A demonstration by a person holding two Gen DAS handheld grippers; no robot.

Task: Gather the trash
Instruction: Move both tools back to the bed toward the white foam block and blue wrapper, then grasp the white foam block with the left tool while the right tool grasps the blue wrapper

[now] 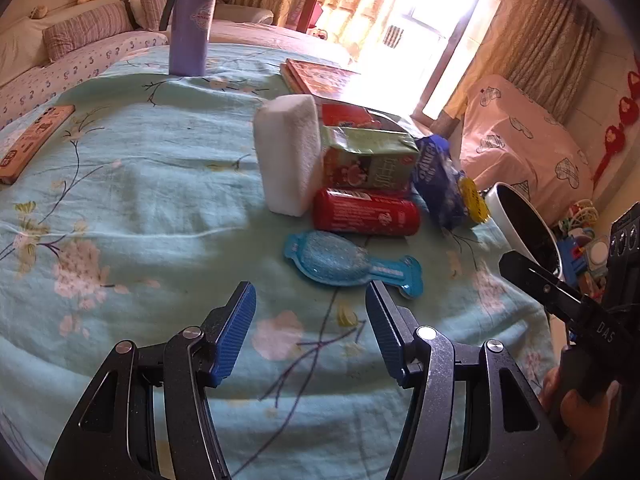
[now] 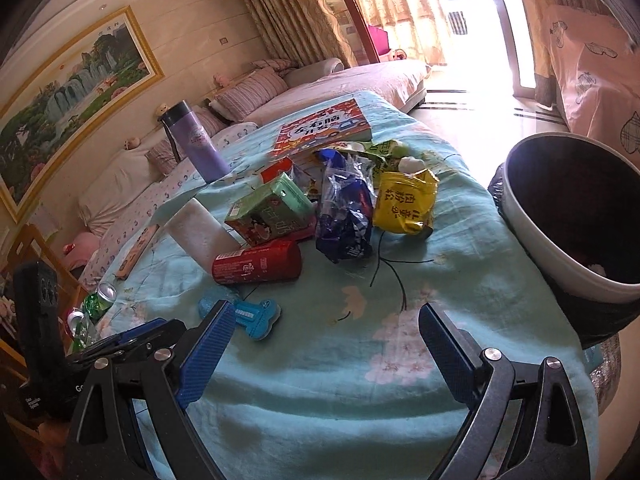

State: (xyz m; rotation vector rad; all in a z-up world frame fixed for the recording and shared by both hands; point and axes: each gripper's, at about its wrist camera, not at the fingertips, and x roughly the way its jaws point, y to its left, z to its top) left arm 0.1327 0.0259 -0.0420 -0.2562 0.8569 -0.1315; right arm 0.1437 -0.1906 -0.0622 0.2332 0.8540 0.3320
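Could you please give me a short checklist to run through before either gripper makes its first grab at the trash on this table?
1. Left gripper open and empty: ok, jaws apart, nothing between them.
2. Right gripper open and empty: ok.
3. Bin within reach, mouth unobstructed: ok, it stands at the table's right edge with its opening clear.
4. Nearest trash free to lift: ok, the blue blister pack lies flat just ahead of the left gripper, nothing on top.
5. Red can stable: cannot tell, it lies on its side and might roll.
6. Non-trash kept apart: ok, the purple bottle stands away from the pile.
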